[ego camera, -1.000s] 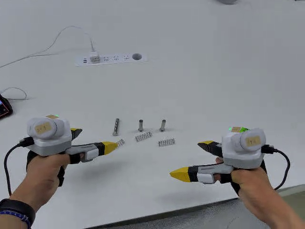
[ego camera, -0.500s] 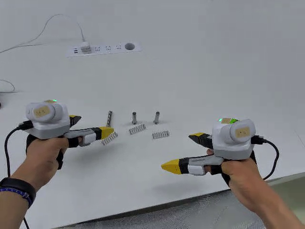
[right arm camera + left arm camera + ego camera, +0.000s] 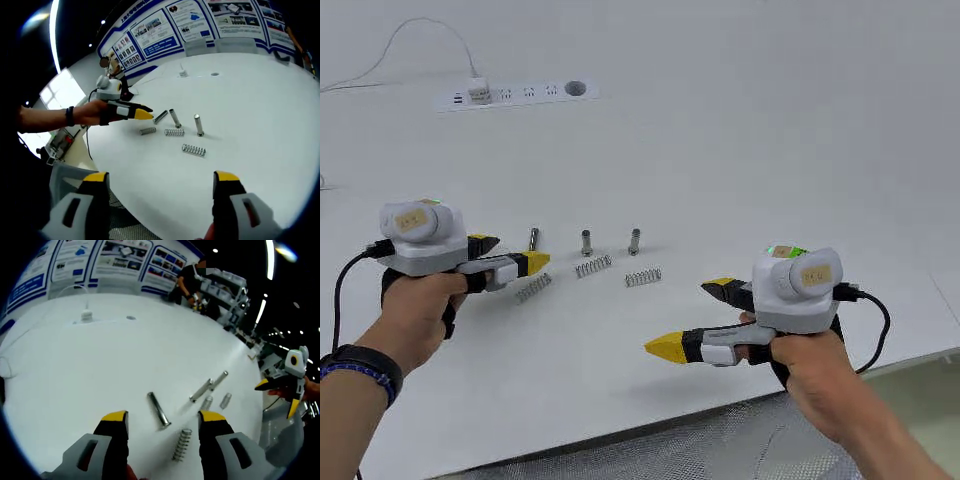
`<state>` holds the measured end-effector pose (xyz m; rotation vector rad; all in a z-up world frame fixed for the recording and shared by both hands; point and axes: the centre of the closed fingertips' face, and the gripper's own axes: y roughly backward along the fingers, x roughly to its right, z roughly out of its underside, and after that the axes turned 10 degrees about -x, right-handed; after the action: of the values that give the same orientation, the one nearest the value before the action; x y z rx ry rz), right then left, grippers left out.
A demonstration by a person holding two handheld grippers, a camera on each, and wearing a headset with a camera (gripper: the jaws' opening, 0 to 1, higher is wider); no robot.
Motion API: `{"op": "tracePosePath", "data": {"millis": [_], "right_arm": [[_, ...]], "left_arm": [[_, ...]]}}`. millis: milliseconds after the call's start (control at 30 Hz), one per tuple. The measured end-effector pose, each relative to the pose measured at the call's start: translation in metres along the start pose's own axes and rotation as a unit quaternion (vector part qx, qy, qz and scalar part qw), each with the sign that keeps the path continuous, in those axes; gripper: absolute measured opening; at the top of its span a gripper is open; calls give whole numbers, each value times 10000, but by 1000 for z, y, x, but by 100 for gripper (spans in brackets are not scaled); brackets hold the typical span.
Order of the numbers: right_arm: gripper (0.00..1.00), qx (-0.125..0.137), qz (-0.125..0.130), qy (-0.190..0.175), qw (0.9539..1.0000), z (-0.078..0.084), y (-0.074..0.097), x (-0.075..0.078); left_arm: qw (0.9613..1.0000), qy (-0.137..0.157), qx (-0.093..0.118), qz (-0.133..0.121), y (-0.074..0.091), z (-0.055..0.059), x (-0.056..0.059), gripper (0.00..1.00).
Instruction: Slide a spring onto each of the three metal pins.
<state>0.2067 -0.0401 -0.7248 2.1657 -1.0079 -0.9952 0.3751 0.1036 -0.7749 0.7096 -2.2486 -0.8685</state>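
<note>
Three short metal pins stand in a row on the white table: left pin [image 3: 533,238], middle pin [image 3: 586,241], right pin [image 3: 634,240]. A loose spring lies just in front of each: left spring [image 3: 533,288], middle spring [image 3: 593,265], right spring [image 3: 642,277]. My left gripper [image 3: 512,252] is open, its yellow tip over the left spring and close to the left pin [image 3: 159,410]; that spring [image 3: 183,444] lies between the jaws. My right gripper [image 3: 692,317] is open and holds nothing, well short of the pins [image 3: 174,118] and springs [image 3: 194,150].
A white power strip [image 3: 515,93] with a plugged cable lies at the back left. The table's front edge [image 3: 620,440] runs just under my hands. A person [image 3: 190,280] stands beyond the table's far side.
The head camera has shifted, so everything sits further left. My left gripper has moved forward past the left spring, closer to the left pin. The right gripper has barely moved.
</note>
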Motion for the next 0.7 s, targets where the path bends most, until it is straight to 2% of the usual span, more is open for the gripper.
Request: {"op": "tracePosePath", "data": {"millis": [367, 700], "right_arm": [[85, 21, -82, -153, 9998, 3, -1, 2], [84, 10, -117, -172, 9998, 3, -3, 2]], "left_arm": [[9998, 164, 81, -44, -17, -8, -3, 36], [9995, 272, 119, -88, -27, -13, -4, 29]]}}
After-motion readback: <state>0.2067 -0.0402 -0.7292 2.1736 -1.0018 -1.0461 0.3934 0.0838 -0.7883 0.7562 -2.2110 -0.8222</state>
